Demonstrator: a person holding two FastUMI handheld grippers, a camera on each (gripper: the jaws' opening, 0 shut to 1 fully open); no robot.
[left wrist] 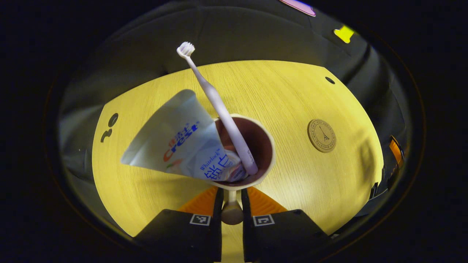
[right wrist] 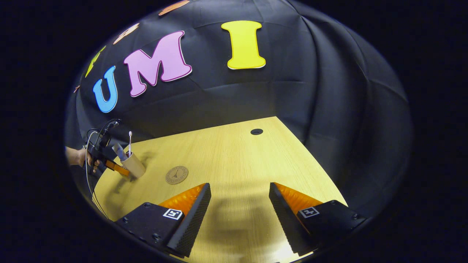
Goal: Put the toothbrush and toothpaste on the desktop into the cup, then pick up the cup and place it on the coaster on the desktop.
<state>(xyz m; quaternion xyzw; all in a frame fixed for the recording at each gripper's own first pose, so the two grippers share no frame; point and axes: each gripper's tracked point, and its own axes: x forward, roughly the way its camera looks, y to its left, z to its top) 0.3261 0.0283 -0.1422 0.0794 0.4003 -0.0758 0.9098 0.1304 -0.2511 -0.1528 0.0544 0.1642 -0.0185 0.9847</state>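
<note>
Left gripper [left wrist: 231, 204]: fingers drawn in on the cup [left wrist: 244, 151] by its handle, which sits pinched between them; the cup body stands directly ahead of the fingertips. Toothbrush [left wrist: 219, 106] and toothpaste [left wrist: 175, 140] both in the cup. Brush leans away from the fingers, head up; tube leans out to the left of the fingers.

Coaster [left wrist: 321, 135] lies flat on the desktop [left wrist: 292, 95], ahead and to the right of the left fingers, apart from the cup.

Right gripper [right wrist: 239, 204]: fingers spread wide, nothing between them. In the right gripper view the coaster is just ahead-left of its fingers, cup further left.

Judgement: loading done; remaining step is carrying the cup rightward onto the coaster. The left gripper has it. Leaning tube makes the load lopsided; keep the cup upright.
</note>
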